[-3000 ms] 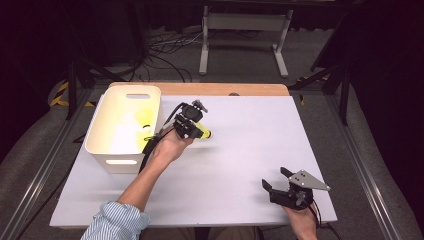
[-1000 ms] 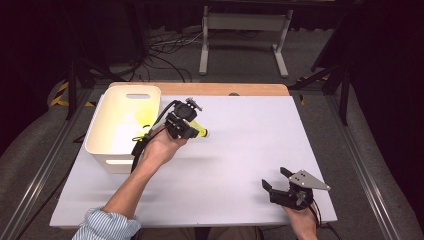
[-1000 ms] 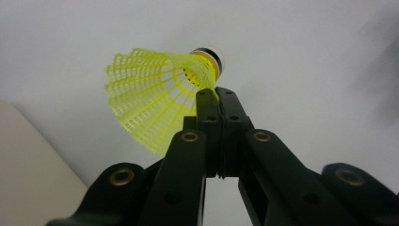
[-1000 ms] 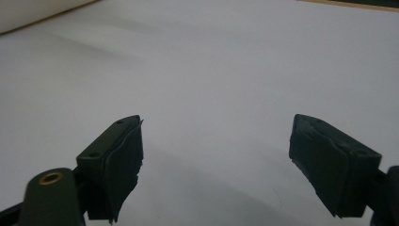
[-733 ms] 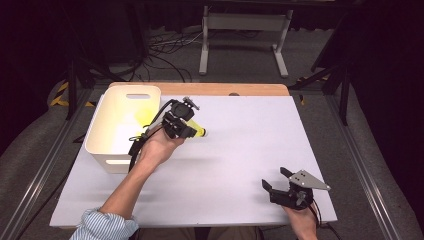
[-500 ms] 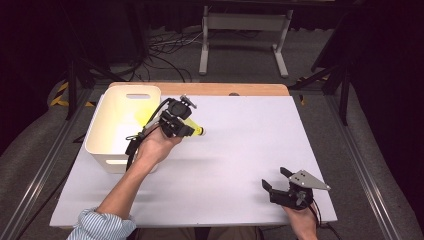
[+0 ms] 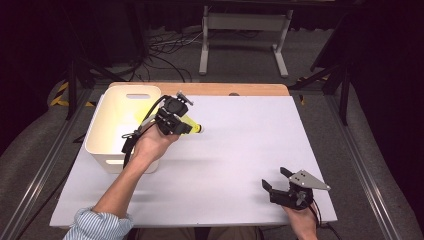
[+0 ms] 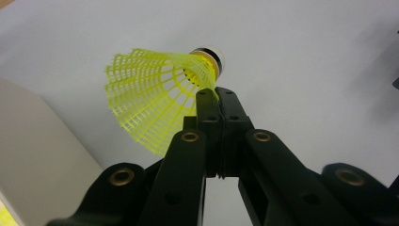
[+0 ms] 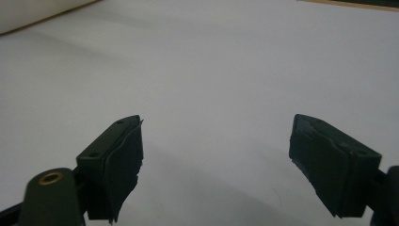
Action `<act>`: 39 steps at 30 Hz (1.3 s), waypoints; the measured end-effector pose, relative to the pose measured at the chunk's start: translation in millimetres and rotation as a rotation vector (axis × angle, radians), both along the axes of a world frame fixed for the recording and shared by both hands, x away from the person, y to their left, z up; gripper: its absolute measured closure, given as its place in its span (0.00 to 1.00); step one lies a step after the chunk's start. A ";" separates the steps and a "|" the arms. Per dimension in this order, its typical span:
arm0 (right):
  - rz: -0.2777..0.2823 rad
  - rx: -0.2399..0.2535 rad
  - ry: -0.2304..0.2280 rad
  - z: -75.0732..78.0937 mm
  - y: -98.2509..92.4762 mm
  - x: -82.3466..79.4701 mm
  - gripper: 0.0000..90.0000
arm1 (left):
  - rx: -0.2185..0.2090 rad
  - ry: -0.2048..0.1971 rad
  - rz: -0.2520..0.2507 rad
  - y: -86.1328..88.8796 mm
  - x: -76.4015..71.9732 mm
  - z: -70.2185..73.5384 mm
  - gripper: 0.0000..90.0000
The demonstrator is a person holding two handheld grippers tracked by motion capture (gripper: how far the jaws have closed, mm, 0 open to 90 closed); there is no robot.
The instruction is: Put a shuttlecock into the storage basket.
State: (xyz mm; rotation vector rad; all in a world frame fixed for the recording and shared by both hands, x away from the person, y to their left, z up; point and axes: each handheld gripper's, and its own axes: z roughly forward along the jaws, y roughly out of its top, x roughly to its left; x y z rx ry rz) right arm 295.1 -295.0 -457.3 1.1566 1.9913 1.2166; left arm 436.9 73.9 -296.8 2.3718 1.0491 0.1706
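Observation:
A yellow plastic shuttlecock (image 7: 194, 128) with a white cork tip hangs just above the white tabletop, beside the white bin (image 7: 107, 150). My left gripper (image 7: 185, 126) is shut on it. In the left gripper view the closed jaws pinch the skirt of the shuttlecock (image 8: 155, 99) close to its cork, at the tips of the left gripper (image 8: 216, 96). My right gripper (image 7: 274, 178) rests near the table's front right edge. It stands open in the right gripper view, with nothing between the tips of the right gripper (image 9: 216, 160).
The white bin stands at the table's left side and has a handle cut-out in its far wall; something yellow shows inside it. The bin's wall (image 8: 37, 150) is close on the left in the left gripper view. A wooden strip (image 7: 240, 89) edges the table's far side.
My left gripper has carried the shuttlecock leftward, closer to the bin. The right gripper has stayed where it was.

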 end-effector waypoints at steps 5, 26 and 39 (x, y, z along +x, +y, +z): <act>0.000 -0.001 0.001 0.0 0.1 0.1 0.21 | -0.001 -0.006 0.007 2.7 -0.1 2.7 1.00; -0.002 0.002 0.004 0.0 -0.1 0.1 0.21 | -0.006 -0.029 0.018 10.6 -0.8 16.4 1.00; -0.002 0.002 0.003 0.0 -0.1 0.2 0.21 | -0.020 -0.042 0.029 18.1 -1.9 22.1 1.00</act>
